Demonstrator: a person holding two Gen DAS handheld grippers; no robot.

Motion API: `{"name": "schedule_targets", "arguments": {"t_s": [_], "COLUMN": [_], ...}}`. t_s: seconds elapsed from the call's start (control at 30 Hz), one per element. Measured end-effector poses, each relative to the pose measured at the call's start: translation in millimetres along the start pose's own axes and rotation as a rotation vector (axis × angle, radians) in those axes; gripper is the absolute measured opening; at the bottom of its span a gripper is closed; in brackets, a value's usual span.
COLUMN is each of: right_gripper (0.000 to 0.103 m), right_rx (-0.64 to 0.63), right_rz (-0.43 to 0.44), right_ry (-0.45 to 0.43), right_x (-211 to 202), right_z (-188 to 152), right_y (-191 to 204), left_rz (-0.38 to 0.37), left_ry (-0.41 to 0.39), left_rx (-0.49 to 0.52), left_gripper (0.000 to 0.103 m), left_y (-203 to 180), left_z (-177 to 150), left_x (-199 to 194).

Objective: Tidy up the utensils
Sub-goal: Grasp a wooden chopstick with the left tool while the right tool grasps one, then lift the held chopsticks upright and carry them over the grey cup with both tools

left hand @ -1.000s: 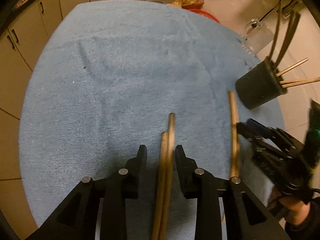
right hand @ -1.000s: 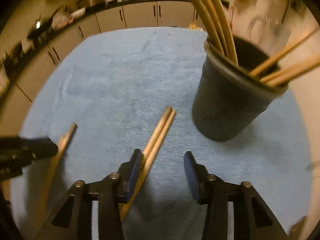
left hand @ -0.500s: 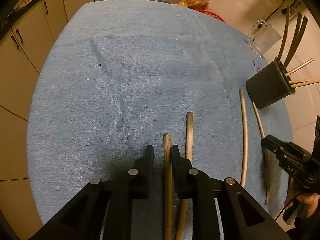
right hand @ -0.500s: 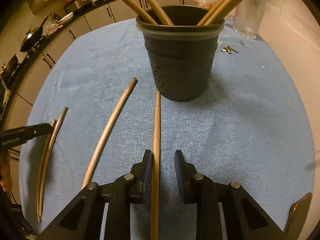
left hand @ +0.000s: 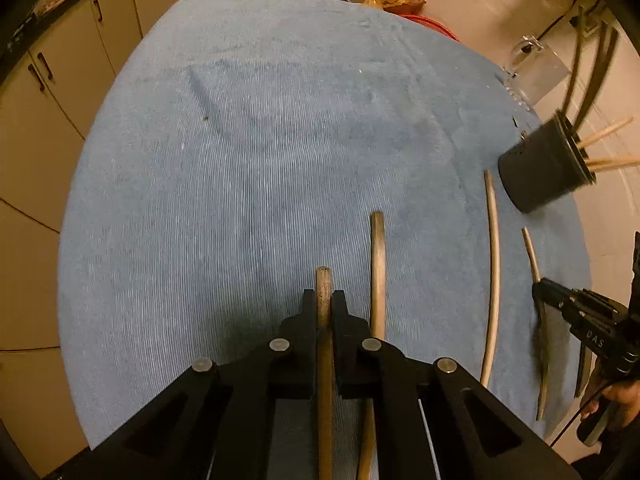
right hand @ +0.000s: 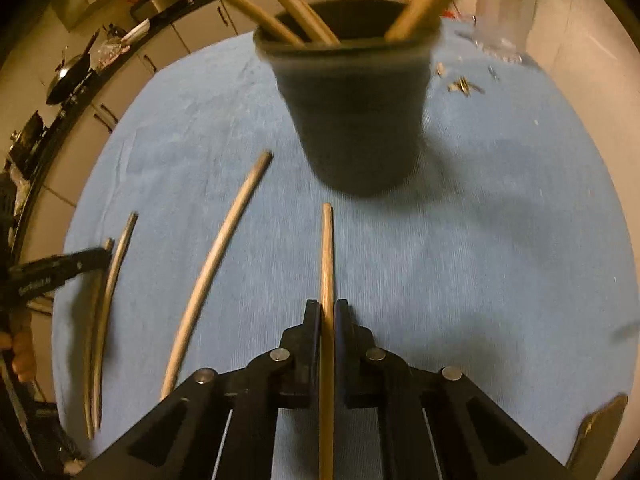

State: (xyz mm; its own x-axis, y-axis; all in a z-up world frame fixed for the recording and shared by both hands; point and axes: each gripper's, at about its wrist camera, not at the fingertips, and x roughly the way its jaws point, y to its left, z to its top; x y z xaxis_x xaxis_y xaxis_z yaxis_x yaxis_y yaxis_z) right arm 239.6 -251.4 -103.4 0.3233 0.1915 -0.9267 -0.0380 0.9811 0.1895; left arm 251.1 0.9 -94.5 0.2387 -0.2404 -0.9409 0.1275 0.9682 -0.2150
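My left gripper (left hand: 324, 300) is shut on a wooden utensil handle (left hand: 323, 280) over the blue cloth (left hand: 240, 160). A second wooden handle (left hand: 378, 264) lies just right of it. My right gripper (right hand: 327, 310) is shut on a thin wooden stick (right hand: 327, 248) that points at the dark utensil holder (right hand: 356, 120), which holds several wooden utensils. The holder also shows in the left wrist view (left hand: 540, 168) at the far right. Another loose stick (right hand: 216, 268) lies on the cloth left of my right gripper.
A clear glass jug (right hand: 504, 12) and small metal bits (right hand: 464, 86) sit behind the holder. Cabinets (left hand: 60, 60) run beyond the table's far edge. My right gripper shows in the left wrist view (left hand: 576, 316) at the right edge, over a dark utensil.
Both grippers have closed from open onto wooden sticks. The right gripper has swung to face the holder and moved closer to it.
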Motion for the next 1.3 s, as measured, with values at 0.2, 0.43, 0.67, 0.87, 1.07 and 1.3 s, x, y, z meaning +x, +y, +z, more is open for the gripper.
{"name": "schedule_targets", "arguments": {"t_s": [0.2,0.43,0.67,0.87,1.07,1.3], "right_gripper": [0.018,0.018,0.006,0.006,0.006,0.006], "right_rx": [0.012,-0.009,-0.098,-0.033,-0.024,-0.048], "right_rz": [0.023,-0.042,-0.121,0.053,0.144,0.190], "right_ry": [0.028,-0.009,-0.021,-0.111,-0.218,-0.295], "right_x": [-6.1,2.7,15.4,-39.5,-102.7,-143.6], "right_z": [-15.3,15.2,29.5,37.4,40.9,41.4], "right_y": [-3.2,1.1,29.6,21.0,15.1,24.4], "left_rz": [-0.025,0.004,0.031,-0.065,-0.145,-0.179], "left_ry": [0.001,-0.003,-0.008,-0.099,-0.235,-0.345], "left_rx": [-0.016,-0.017,0.003,-0.073,-0.088,-0.025], "left_gripper": [0.007,0.008,0.007,0.007,0.007,0.007], "left_y": [8.5,3.7,-8.5,1.2,-5.5,-31.5], "left_z": [-9.3,-0.7,4.7,5.0,5.2,15.4], "left_x": [-4.9,-1.9,1.8,-37.4,-94.7,-144.7]}}
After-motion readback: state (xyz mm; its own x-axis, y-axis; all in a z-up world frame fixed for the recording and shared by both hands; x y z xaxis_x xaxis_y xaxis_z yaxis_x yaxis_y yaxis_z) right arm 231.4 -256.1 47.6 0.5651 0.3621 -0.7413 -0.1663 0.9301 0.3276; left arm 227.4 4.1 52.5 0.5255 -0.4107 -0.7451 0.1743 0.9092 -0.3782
